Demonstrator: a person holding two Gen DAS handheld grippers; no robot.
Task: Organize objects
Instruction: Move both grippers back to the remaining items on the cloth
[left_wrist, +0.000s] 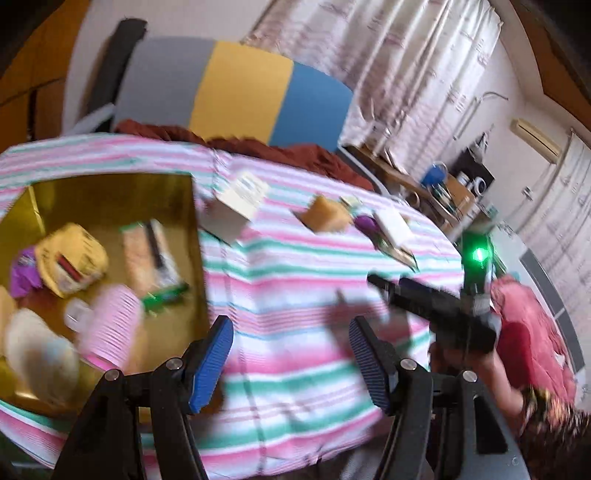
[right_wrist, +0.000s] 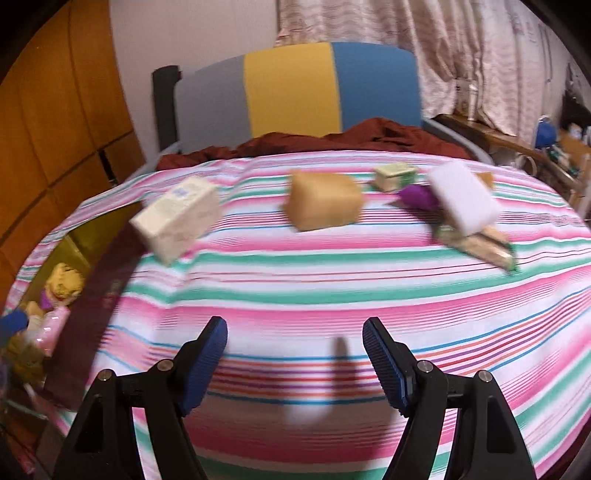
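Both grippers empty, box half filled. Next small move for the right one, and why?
Probably ease the right gripper forward to the tan block: its jaws are open with nothing between them, the block lies loose on the striped cloth straight ahead, outside the gold box.

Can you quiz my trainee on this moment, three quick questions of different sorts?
1. True or false: the left claw holds an item.
2. Where does the pink ribbed item lie: A) on the striped cloth, B) in the gold box, C) on the chair?
3. What colour is the block leaning beside the purple item?

Key: 1 false; 2 B; 3 white.
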